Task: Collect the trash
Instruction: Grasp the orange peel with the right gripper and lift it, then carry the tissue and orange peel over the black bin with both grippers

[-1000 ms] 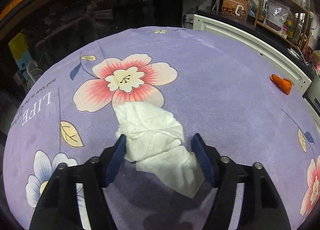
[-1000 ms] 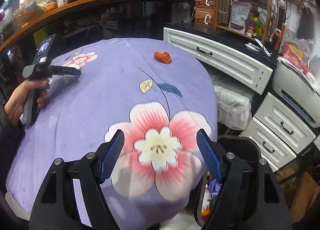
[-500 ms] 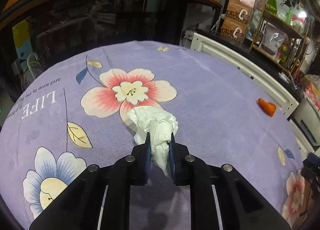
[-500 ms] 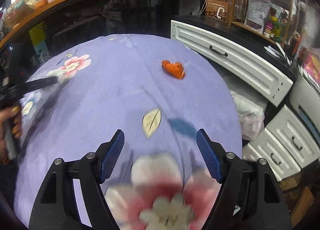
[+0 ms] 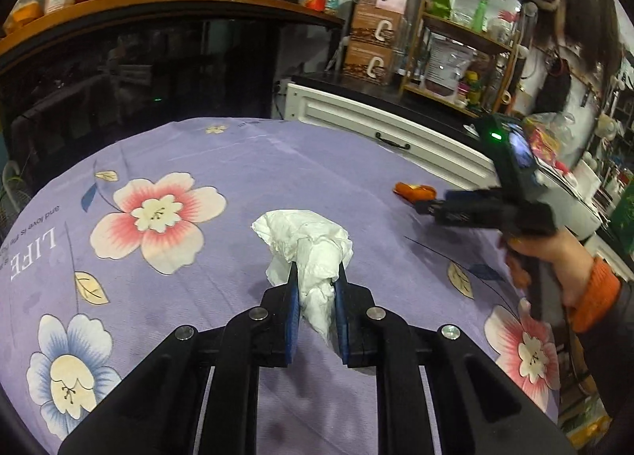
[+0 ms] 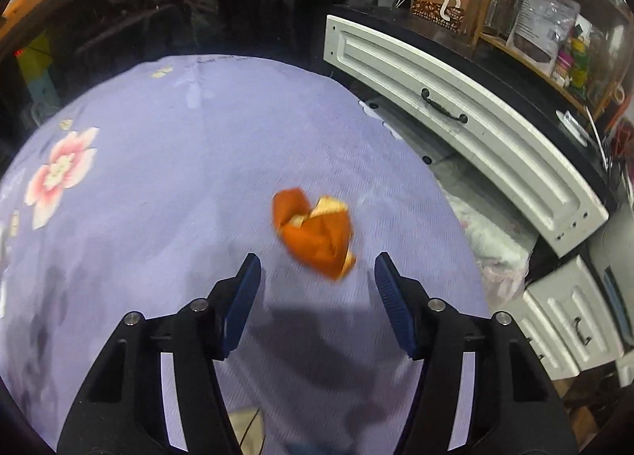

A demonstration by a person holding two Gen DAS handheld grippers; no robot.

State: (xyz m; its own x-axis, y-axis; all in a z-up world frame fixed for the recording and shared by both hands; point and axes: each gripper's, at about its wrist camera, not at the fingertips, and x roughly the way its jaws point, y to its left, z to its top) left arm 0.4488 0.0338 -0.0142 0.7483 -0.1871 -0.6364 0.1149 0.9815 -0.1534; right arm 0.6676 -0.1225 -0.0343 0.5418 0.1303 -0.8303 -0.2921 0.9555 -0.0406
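Observation:
My left gripper (image 5: 316, 276) is shut on a crumpled white tissue (image 5: 307, 245), lifted a little off the purple flowered tablecloth (image 5: 237, 161). An orange peel (image 6: 315, 235) lies on the cloth near the far right edge, just ahead of my right gripper (image 6: 317, 270). The right jaws are closing, with the peel's near tip reaching toward the gap between them and no pad touching it. In the left wrist view the right gripper (image 5: 426, 207) shows at the right, held by a hand in an orange cuff (image 5: 594, 292), its tips at the peel (image 5: 414, 190).
A white cabinet with drawers (image 6: 455, 110) stands beyond the table's right edge, with a gap and bagged items (image 6: 495, 241) below it. Dark glass cabinet (image 5: 138, 70) and cluttered shelves (image 5: 455, 39) stand behind the table.
The left gripper closed on the tissue and lifted it toward the middle. The right gripper travelled across the cloth to the orange peel and its jaws narrowed.

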